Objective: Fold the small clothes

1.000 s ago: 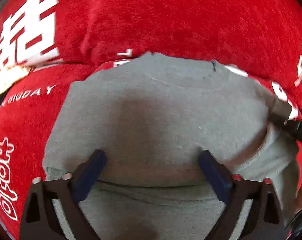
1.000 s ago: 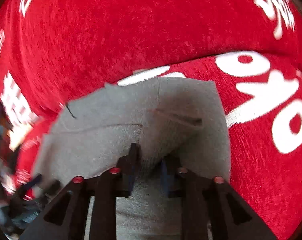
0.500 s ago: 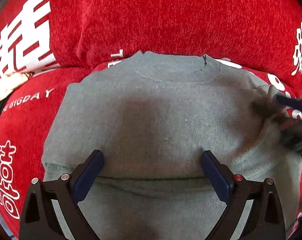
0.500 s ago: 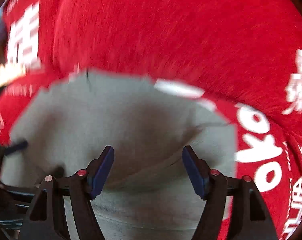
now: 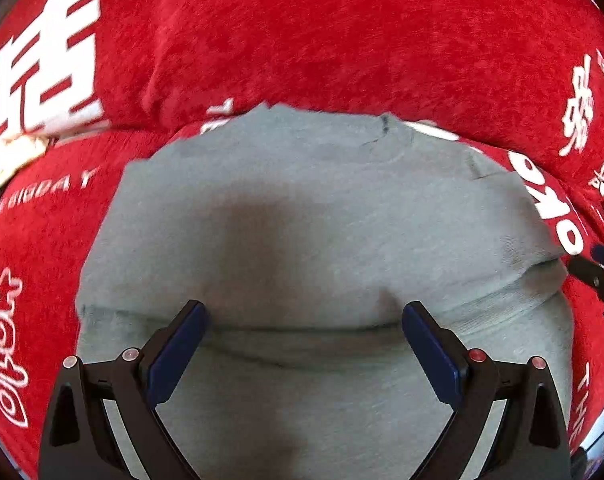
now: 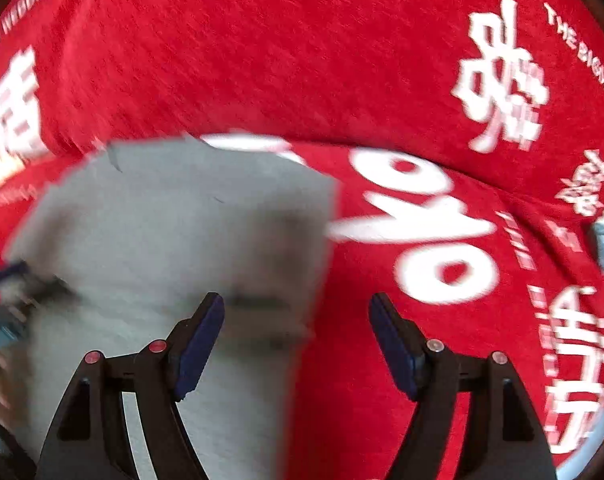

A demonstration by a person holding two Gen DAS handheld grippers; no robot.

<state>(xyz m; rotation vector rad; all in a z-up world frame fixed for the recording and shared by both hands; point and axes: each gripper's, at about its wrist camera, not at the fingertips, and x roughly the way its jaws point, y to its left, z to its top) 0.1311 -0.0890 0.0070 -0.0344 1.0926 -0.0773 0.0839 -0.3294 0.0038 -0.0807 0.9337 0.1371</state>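
A: Since a second ago the right gripper (image 6: 296, 336) has let go of the grey top's (image 5: 302, 220) sleeve edge and swung off toward the top's right side; its jaws are opening now, nothing between them, red cover (image 6: 302, 60) showing through the gap.

B: Left side first, please.

A: Left gripper (image 5: 303, 334) hangs over the top's lower middle, above the cross crease, jaws spread wide, pinching nothing. I cannot tell whether its tips touch the cloth.

B: Where is the top?

A: Flat on the red cover, neck toward the back cushion, one fold already across it.

B: Risks?

A: My judgement: the tucked right sleeve may spring back out, since nothing pins it. Also the cover is plush, so a low pinch at the top's right edge could snag it with the cloth and drag the fold askew.
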